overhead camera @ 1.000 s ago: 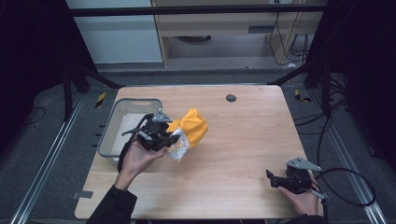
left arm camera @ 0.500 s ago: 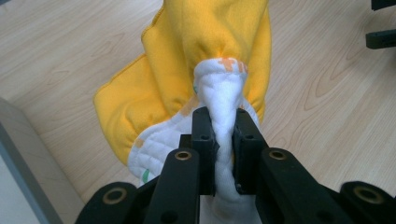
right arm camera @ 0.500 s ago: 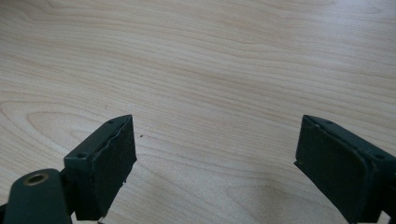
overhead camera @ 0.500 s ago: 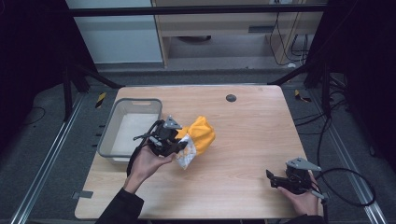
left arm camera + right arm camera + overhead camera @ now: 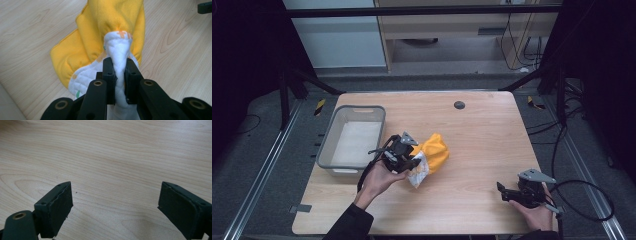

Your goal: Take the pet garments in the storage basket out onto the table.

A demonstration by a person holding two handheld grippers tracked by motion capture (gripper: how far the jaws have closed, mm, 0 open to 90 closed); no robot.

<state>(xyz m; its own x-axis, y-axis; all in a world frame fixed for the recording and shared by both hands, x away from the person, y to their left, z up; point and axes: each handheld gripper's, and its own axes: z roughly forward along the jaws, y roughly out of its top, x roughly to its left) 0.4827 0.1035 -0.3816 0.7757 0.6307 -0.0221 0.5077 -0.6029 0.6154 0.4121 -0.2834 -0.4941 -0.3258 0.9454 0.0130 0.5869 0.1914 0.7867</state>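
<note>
The cloth [image 5: 432, 156] is yellow outside, with a white quilted lining that carries small orange and green marks [image 5: 117, 50]. It lies crumpled near the middle of the table [image 5: 482, 130], a little toward the left edge, just beside the grey bin [image 5: 353, 141]. The left gripper [image 5: 408, 161] has its jaws clamped on a white fold of the cloth; the left hand [image 5: 379, 177] holds it from below, the forearm coming from the near edge. The right gripper [image 5: 506, 192] rests near the near right corner, its jaws wide apart over bare wood [image 5: 115, 195].
</note>
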